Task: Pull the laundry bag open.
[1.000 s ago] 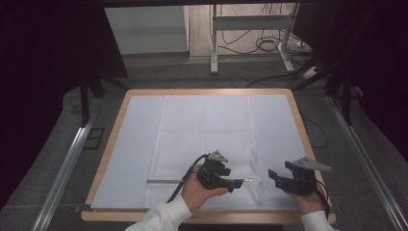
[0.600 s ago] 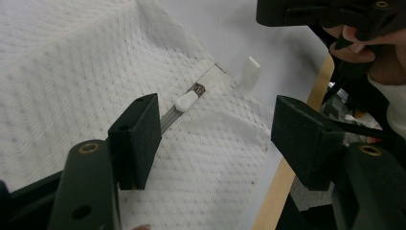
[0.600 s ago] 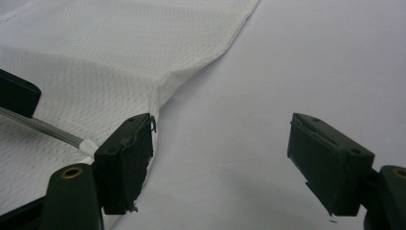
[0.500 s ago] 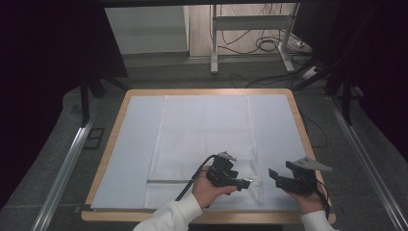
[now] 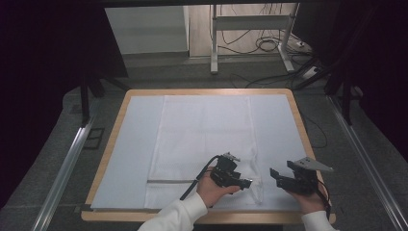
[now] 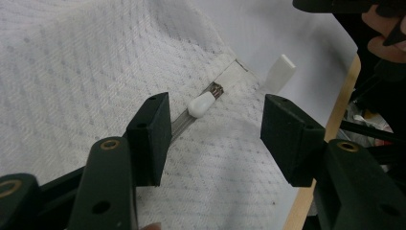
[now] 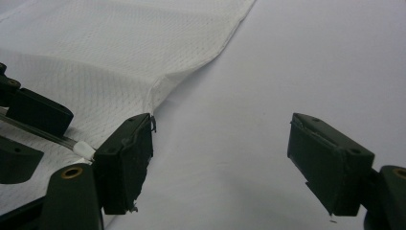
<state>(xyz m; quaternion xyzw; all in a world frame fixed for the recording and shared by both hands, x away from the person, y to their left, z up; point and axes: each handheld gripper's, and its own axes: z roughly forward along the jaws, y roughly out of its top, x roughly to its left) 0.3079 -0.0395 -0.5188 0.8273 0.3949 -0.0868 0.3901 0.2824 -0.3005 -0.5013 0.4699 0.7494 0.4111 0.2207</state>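
Observation:
A white mesh fabric (image 5: 207, 139) lies flat on the pale sheet that covers the table. A zipper (image 5: 168, 181) runs along its near edge and ends in a small white pull (image 6: 201, 104). My left gripper (image 5: 248, 183) hovers low over that end. Its jaws have just been closing, and they are still open, with the pull (image 7: 85, 150) just ahead of the gap and untouched. In its own view the left gripper (image 6: 215, 129) frames the pull. My right gripper (image 5: 275, 175) is open over bare sheet, just right of the fabric's edge (image 7: 158, 96), and nothing is between its fingers (image 7: 122, 158).
The wooden table rim (image 5: 293, 115) frames the pale sheet (image 5: 130, 144). A white tab (image 6: 280, 69) sticks out past the zipper's end. Metal rails (image 5: 67, 163) run along both sides on the floor. A stand and cables (image 5: 260, 43) are behind the table.
My left gripper has slid to the right along the zipper toward the right gripper and sunk a little. The right gripper has stayed where it was.

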